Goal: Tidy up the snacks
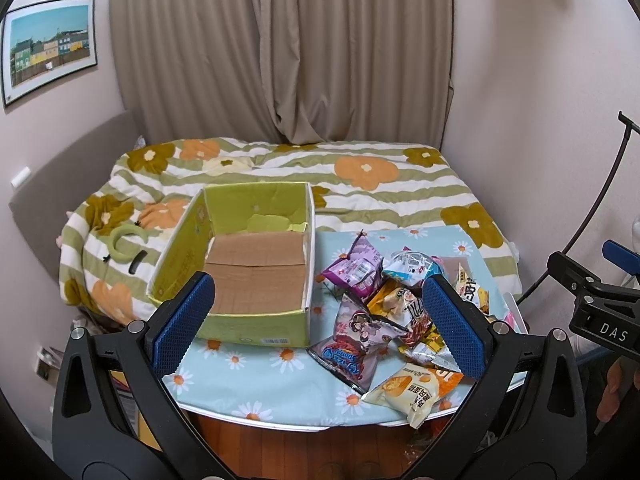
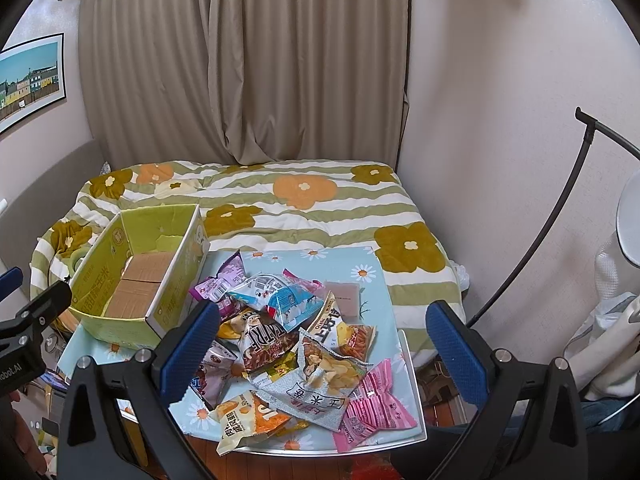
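Observation:
An open green cardboard box (image 1: 188,256) (image 2: 96,264) with a bare brown bottom stands on the left of a small table covered in a light blue daisy cloth (image 1: 256,376) (image 2: 360,272). To its right lies a heap of snack packets (image 1: 372,308) (image 2: 288,344): purple, blue-white, brown, orange and pink ones. My left gripper (image 1: 318,328) hovers open above the table's near edge, between box and heap, holding nothing. My right gripper (image 2: 318,348) is open too, raised over the heap with nothing between its blue pads. The right gripper's body shows at the left wrist view's right edge.
Behind the table is a bed with a striped flower quilt (image 1: 360,184) (image 2: 304,200), beige curtains and a wall. A green ring (image 1: 124,244) lies on the quilt left of the box. A curved black rod (image 2: 536,248) and white fabric stand at the right.

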Available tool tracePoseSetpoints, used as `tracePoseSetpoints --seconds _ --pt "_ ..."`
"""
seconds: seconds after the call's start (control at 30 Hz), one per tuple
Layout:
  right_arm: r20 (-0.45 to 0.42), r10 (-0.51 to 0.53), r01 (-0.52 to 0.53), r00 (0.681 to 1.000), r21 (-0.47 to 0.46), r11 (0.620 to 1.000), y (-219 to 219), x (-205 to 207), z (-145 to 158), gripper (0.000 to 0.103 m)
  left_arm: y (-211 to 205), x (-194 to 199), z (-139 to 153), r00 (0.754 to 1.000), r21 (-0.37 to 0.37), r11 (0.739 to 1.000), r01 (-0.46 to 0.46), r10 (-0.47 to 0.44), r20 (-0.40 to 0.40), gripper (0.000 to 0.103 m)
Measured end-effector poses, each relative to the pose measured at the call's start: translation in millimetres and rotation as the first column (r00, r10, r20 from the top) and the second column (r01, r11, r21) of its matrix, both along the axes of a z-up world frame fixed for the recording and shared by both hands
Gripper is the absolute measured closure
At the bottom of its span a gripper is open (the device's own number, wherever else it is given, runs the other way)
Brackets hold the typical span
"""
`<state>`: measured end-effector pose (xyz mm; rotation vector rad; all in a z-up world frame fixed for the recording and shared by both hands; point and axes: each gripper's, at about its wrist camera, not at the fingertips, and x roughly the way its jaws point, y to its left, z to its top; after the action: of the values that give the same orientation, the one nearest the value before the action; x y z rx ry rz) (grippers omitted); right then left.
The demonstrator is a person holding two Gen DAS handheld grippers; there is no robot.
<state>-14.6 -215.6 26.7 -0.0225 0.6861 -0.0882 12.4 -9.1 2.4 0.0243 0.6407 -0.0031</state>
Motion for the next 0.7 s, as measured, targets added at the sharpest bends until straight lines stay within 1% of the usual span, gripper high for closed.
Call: tracePoseSetpoints --seconds 0.7 --pt "0.001 0.001 -0.001 1.000 0.003 1.000 -0.3 0.6 1.0 0.000 -1.0 1.2 0.5 1.000 0.001 1.000 -0.001 0.001 0.001 0.000"
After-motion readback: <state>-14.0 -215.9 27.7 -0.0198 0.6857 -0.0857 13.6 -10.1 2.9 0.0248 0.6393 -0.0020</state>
